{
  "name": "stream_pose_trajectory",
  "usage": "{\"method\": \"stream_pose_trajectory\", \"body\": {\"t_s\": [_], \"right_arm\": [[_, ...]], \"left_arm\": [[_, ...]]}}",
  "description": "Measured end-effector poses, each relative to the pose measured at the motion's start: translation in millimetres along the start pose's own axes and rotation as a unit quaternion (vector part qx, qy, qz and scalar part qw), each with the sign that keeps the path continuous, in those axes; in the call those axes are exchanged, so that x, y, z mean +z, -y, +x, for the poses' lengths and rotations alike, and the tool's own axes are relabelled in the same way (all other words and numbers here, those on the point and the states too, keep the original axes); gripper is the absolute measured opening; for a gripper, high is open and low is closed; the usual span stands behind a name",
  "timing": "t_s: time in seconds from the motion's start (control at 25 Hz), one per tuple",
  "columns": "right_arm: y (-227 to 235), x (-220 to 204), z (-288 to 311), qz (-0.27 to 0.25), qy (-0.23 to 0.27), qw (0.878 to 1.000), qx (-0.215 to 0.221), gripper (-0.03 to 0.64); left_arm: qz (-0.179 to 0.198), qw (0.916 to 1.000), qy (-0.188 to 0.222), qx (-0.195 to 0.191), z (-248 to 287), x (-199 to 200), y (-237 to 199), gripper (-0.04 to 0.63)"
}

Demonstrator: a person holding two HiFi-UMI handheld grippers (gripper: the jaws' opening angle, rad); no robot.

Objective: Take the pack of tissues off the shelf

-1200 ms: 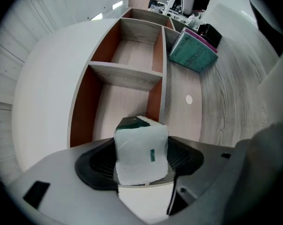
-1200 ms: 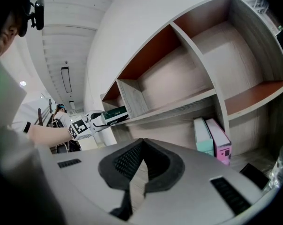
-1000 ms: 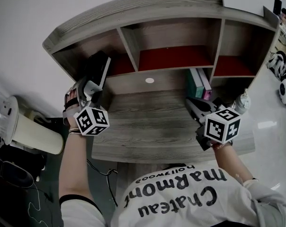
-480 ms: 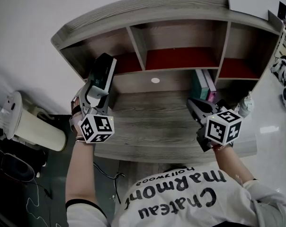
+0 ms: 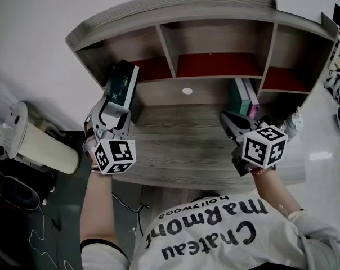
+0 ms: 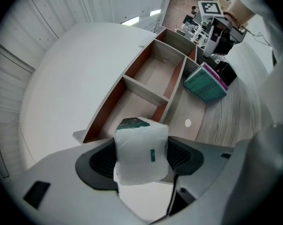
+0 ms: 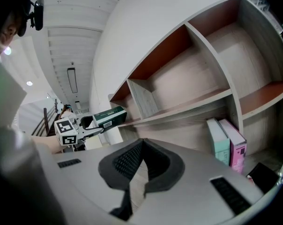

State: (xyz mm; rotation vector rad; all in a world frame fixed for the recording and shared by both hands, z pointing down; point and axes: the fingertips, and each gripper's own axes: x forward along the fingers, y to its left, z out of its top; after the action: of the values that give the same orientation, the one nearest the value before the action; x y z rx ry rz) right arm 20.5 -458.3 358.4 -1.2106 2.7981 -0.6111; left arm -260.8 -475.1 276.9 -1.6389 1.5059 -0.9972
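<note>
Gripping the pack of tissues (image 5: 124, 79) across its white end, the left tool (image 5: 117, 101) holds it in the air just in front of the left compartment of the shelf (image 5: 215, 13), above the left edge of the desk (image 5: 181, 145). The right tool (image 5: 227, 121), its jaws closed on nothing, hovers over the desk's right side, near a teal book (image 5: 236, 97) and a pink book (image 5: 249, 94) standing under the shelf.

A grey wood-grain desk (image 5: 181, 136) carries a three-compartment wooden shelf unit (image 5: 215, 13) along its back. Two upright books, teal and pink (image 5: 242, 96), stand under the shelf board, towards the right. The green-and-white pack of tissues (image 5: 122, 80) sits between the left gripper's (image 5: 117, 101) jaws, before the left compartment. The right gripper (image 5: 227, 121) is just before the books.
</note>
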Motion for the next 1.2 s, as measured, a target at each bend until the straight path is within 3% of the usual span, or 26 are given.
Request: {"method": "stream_pose_trajectory", "body": {"t_s": [0.52,0.84,1.2], "right_arm": [[-37,-12,2,-0.003,-0.011,0.999,0.032,0.006],[-75,-15,-12,0.004,0.010,0.999,0.050,0.006],[-116,-13,-36,0.002,-0.003,0.999,0.045,0.006]], "left_arm": [[0.003,1.0000,-0.006,0.002,-45,-2,-2,0.322],[-0.089,0.9955,0.025,0.020,-97,14,11,0.322],[-0.138,0.9890,0.053,0.000,-142,36,16,0.322]]}}
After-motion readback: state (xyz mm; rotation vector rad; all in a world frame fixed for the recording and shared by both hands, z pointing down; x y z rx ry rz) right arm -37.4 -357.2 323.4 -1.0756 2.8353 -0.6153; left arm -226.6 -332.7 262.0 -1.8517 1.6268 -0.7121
